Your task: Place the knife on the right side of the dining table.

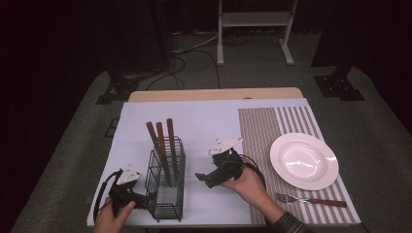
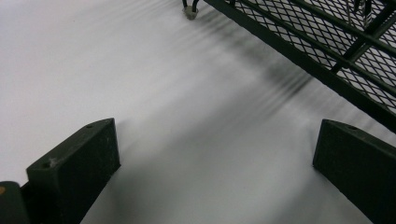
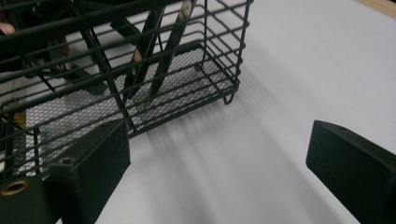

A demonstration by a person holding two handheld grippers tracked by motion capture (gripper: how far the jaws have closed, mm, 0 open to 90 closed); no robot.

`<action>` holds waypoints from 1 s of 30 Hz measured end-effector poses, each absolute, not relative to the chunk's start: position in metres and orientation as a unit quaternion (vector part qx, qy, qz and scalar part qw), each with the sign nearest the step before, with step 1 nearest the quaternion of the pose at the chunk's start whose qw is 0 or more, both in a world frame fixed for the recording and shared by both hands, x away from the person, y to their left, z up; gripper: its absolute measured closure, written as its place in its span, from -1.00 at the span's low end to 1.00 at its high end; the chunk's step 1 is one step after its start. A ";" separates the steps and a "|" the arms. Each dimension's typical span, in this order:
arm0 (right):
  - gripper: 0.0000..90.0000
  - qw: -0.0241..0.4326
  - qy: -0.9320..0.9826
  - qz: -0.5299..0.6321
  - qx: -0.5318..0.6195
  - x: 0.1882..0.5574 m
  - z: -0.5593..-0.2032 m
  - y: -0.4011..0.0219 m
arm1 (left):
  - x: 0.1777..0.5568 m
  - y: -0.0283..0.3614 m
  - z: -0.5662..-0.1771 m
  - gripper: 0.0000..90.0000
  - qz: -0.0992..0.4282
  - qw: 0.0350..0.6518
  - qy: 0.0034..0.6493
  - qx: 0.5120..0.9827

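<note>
A black wire basket [image 1: 166,187] stands on the white sheet [image 1: 204,121] at the front left. Three brown-handled utensils [image 1: 163,141] lean upright in it. My left gripper [image 1: 144,199] sits low at the basket's left side, jaws open. In the left gripper view my left gripper [image 2: 212,140] has only white sheet between its jaws, with the basket [image 2: 327,37] at the upper right. My right gripper [image 1: 201,177] hovers open just right of the basket. In the right gripper view my right gripper [image 3: 217,135] is empty, and the basket [image 3: 196,88] with the utensils [image 3: 159,51] lies ahead to the left.
A striped placemat [image 1: 272,126] covers the table's right part. On it rest a white plate [image 1: 303,160] and, near the front edge, a fork [image 1: 311,200] with a wooden handle. Beyond the table are a white frame and cables on the floor.
</note>
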State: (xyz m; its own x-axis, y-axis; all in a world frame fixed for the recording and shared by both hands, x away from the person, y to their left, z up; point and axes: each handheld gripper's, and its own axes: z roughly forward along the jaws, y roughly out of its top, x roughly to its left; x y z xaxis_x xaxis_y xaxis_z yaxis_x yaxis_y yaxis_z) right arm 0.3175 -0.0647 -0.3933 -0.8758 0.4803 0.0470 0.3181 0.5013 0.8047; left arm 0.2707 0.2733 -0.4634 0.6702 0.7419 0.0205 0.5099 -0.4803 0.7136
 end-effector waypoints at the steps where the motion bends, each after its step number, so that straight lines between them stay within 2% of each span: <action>1: -0.88 0.093 0.859 0.446 0.232 0.318 -0.391 -0.065 | 0.271 0.273 -0.463 -1.00 0.166 0.350 0.371 0.844; 30: -0.88 0.091 0.829 0.501 0.231 0.342 -0.348 -0.050 | 0.271 0.273 -0.464 -1.00 0.167 0.351 0.370 0.844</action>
State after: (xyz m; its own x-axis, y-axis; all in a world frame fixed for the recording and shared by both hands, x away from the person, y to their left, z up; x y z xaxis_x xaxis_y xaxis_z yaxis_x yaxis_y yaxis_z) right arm 0.3418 -0.0496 -0.3478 -0.8768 0.4741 0.0795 0.2911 0.3919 0.8727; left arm 0.2709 0.2732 -0.4637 0.6700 0.7420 0.0225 0.5071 -0.4796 0.7161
